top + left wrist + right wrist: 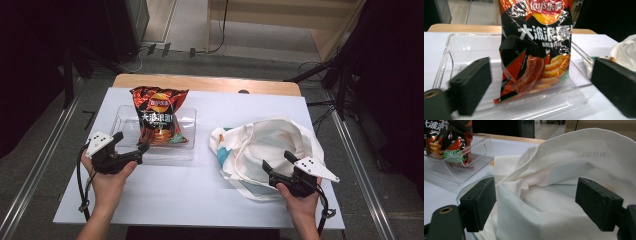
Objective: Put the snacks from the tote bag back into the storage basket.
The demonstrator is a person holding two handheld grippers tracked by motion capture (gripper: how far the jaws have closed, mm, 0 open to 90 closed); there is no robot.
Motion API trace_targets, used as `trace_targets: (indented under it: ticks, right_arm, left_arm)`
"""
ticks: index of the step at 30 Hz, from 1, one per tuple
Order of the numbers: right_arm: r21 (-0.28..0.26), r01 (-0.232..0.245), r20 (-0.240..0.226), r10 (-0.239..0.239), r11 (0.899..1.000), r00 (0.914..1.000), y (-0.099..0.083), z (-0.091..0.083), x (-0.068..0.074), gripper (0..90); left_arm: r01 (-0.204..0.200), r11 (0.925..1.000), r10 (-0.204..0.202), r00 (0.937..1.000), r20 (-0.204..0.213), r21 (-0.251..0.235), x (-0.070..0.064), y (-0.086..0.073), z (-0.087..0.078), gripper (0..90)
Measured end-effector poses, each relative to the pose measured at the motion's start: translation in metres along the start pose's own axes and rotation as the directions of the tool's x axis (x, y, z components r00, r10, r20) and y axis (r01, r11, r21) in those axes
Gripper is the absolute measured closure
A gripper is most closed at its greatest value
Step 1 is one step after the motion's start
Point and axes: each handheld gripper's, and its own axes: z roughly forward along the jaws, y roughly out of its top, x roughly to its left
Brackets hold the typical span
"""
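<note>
A red and black bag of crisps point(158, 116) point(535, 47) lies propped in a clear plastic tray point(127, 114) point(451, 45) on the left of the white table. My left gripper point(131, 145) point(541, 87) stands open just in front of the tray's near edge, its jaws wide apart on either side of the bag's lower end, touching nothing. A white cloth tote bag point(270, 145) point(554, 195) lies crumpled with its mouth open on the right. My right gripper point(278, 164) point(536, 205) is open at the bag's near rim, with cloth between its jaws.
The crisps bag point(449, 140) and clear tray point(471, 167) lie to the left of the tote. The white tabletop point(200, 185) sits on a wooden table point(205, 82). Dark stands and cables point(345, 75) surround it on the floor.
</note>
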Motion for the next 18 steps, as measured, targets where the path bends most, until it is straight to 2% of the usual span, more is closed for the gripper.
trace_targets:
  ticks: [3,8,11,18]
  right_arm:
    - [0.002,-0.008,0.007,0.008,1.000,0.9999,-0.003,-0.004,-0.004,17.6]
    - [0.001,-0.011,0.022,0.011,1.000,0.9997,-0.006,-0.008,-0.010,17.7]
    - [0.001,-0.012,0.027,0.012,1.000,0.9996,-0.008,-0.010,-0.013,17.6]
    - [0.003,-0.011,0.036,0.011,1.000,0.9993,-0.013,-0.016,-0.020,17.3]
  left_arm:
    - [-0.020,0.9997,0.020,0.9996,0.020,-0.015,-0.001,-0.008,-0.009,0.0]
    - [-0.013,0.9992,0.015,0.9991,0.039,-0.038,0.000,-0.018,-0.020,0.0]
    - [-0.036,0.9987,0.037,0.9988,0.031,-0.035,0.001,-0.023,-0.027,0.0]
    - [-0.047,0.9985,0.048,0.9984,0.030,-0.027,0.003,-0.031,-0.038,0.0]
